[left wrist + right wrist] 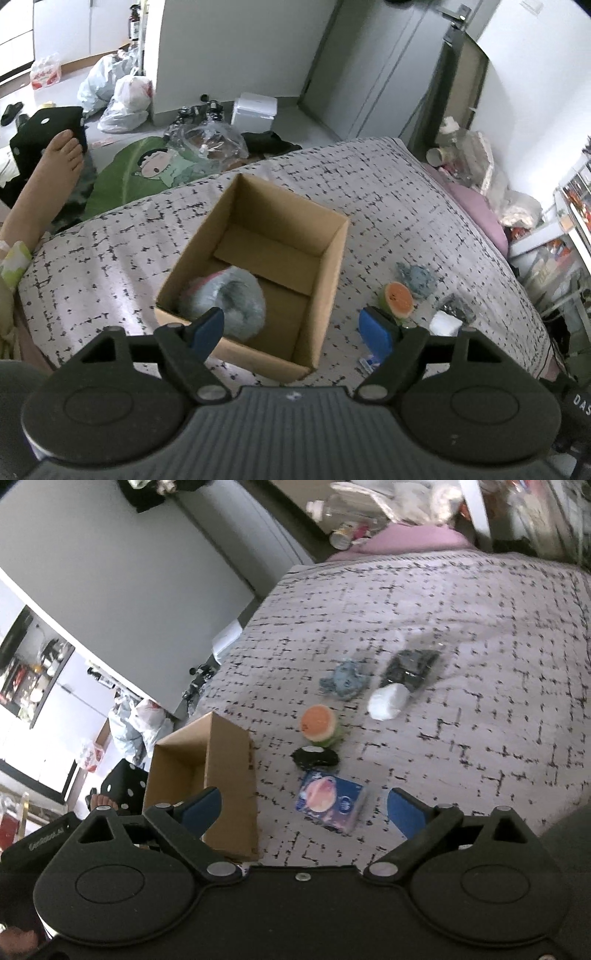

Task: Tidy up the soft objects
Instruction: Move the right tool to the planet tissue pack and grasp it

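Both hand-held grippers fill the bottom of their own views with blue fingertips spread wide and nothing between them: the left hand-held gripper (293, 330) hangs released over the near end of an open cardboard box (334, 258), and the right hand-held gripper (304, 808) hangs released over a bed (480, 646) covered by a pale sheet with a black dashed pattern. Going left to right in the left wrist view, the box sits on the bed with its long axis running away from the camera and tipped toward the upper right, its open top facing up. A grey and pink fluffy toy (231, 299) lies inside at the near left corner, touching the left wall; its long axis cannot be judged. Right of the box, apart from it, a watermelon-slice toy (398, 298) lies with its orange cut face turned toward the camera, and a blue-grey plush (415, 277) lies just behind it. In the right wrist view the box (229, 760) stands at the left, then a blue packet (330, 803) lies flat just ahead of the fingertips, long axis slanting down to the right. Beyond it lie a black bundle (316, 757), the watermelon-slice toy (318, 724), the blue-grey plush (345, 681), and farther right a white wad (388, 700) touching a dark wrapped pack (410, 666).
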`<state>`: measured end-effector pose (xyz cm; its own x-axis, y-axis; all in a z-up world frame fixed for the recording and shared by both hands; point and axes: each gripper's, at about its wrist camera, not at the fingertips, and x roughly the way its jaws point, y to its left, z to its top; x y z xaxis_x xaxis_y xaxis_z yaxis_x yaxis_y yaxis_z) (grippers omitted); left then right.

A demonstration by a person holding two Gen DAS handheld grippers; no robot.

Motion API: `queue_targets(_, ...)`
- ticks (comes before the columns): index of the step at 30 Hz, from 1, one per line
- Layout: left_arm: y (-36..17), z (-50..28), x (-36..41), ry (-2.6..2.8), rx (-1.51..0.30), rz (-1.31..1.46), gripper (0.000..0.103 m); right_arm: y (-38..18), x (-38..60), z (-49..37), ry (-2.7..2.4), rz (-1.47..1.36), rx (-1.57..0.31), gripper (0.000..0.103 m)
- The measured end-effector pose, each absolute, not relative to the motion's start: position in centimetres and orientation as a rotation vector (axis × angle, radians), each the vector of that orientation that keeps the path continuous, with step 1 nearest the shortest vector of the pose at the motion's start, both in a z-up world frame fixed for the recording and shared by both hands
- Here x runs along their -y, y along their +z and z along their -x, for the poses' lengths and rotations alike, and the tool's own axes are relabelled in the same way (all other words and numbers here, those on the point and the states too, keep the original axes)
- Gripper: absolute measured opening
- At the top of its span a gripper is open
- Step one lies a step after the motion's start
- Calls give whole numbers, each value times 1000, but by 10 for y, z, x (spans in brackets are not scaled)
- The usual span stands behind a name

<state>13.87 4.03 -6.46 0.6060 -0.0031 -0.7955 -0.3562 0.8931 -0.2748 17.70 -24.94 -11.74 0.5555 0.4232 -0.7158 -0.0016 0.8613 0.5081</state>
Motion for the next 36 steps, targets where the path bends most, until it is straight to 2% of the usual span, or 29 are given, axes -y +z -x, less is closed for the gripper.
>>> queue_targets(8, -69, -147, -10, 159, -922, 409, 79, -133, 264, -181, 259, -481, -977, 97)
queue_targets(16, -78, -158, 14, 123, -941, 398, 79, -134, 252, -191, 342, -236, -971, 97)
queue_targets(26, -94, -169, 26, 111, -951, 383, 77, -143, 234, -210, 459, -71, -959, 97)
queue_targets(29, -97, -172, 27, 105, -946, 387, 70, -151, 228, -214, 490, -34, -978, 96)
queue_targets(34, -105, -181, 29, 77, -965, 401, 51, -164, 217, -220, 524, 8, -1013, 92)
queue_targets(36, -108, -184, 30, 75, -973, 404, 48, -168, 213, -224, 532, 20, -1028, 92)
